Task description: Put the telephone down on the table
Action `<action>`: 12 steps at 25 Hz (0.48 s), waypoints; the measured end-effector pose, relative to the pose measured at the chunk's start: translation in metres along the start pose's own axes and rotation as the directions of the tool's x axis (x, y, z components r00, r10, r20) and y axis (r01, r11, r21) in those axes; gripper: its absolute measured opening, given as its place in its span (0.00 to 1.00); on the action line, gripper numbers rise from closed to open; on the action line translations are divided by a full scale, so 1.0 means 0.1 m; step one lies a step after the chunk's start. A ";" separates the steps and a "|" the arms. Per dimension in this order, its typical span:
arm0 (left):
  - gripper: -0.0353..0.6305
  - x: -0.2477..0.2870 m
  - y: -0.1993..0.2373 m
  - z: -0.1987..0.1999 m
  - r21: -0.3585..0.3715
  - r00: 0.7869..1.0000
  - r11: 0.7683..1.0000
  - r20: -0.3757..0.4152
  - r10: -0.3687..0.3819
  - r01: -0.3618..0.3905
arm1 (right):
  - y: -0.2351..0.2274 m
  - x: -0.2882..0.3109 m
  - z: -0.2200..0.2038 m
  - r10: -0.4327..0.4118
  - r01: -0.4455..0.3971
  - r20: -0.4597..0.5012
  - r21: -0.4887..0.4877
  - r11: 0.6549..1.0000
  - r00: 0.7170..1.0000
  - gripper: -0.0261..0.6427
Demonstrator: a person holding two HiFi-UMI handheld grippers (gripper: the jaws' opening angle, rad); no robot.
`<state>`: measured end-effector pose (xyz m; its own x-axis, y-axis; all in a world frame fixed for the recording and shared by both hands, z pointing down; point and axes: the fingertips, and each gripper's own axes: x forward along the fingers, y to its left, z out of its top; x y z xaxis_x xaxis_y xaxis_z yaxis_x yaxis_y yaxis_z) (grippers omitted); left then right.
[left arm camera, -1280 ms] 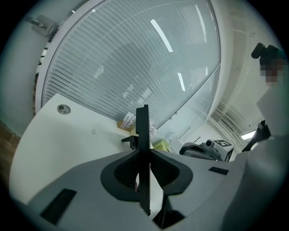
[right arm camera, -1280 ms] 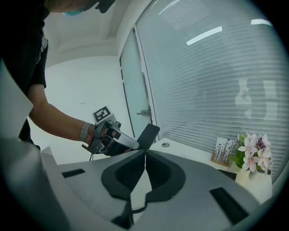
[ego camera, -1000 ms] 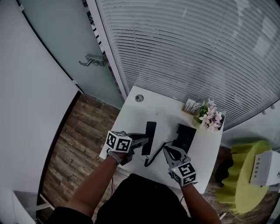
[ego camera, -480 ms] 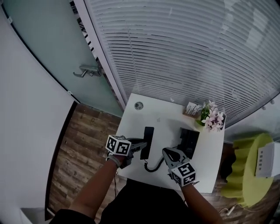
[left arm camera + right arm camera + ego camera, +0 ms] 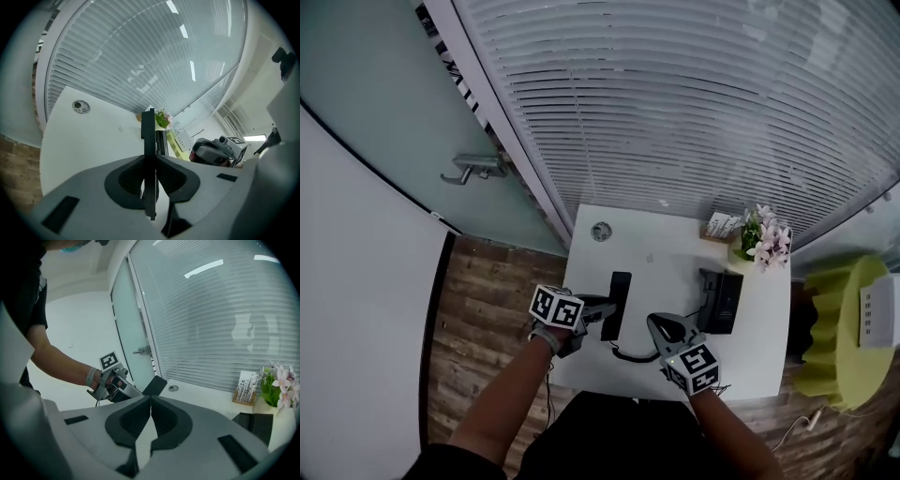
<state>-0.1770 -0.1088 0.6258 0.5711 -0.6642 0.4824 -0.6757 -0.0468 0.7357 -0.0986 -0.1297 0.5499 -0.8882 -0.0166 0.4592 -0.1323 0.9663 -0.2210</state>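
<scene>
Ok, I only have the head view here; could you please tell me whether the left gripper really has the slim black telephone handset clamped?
Observer: Yes; the left gripper view shows the left gripper pressing its pads on both sides of the slim black telephone handset, seen edge-on.
Operator: Thank you. Is the right gripper carrying anything?
Observer: No; in its own view the right gripper has its jaws together with nothing between them.
Operator: And how does the handset lie?
Observer: In the right gripper view its free end tilts upward over the white table; whether it touches, I cannot tell.
</scene>
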 end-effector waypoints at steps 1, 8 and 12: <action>0.17 0.01 0.06 -0.01 -0.005 1.000 1.000 -0.013 -0.005 0.005 | 0.01 0.05 -0.01 -0.004 0.004 -0.004 0.004 1.000 1.000 0.07; 0.17 -0.05 0.37 0.00 -0.004 0.998 1.000 -0.069 -0.013 0.013 | 0.10 0.35 -0.13 -0.036 0.038 -0.047 0.035 0.999 0.998 0.07; 0.17 -0.05 0.55 -0.03 -0.022 0.997 1.000 -0.081 -0.022 0.020 | 0.16 0.49 -0.22 -0.038 0.041 -0.069 0.039 0.998 0.997 0.07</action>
<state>-0.2162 -0.1057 0.6651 0.6213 -0.6006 0.5032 -0.6541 -0.0439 0.7551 -0.1350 -0.1093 0.5875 -0.8501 -0.0358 0.5253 -0.1854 0.9541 -0.2350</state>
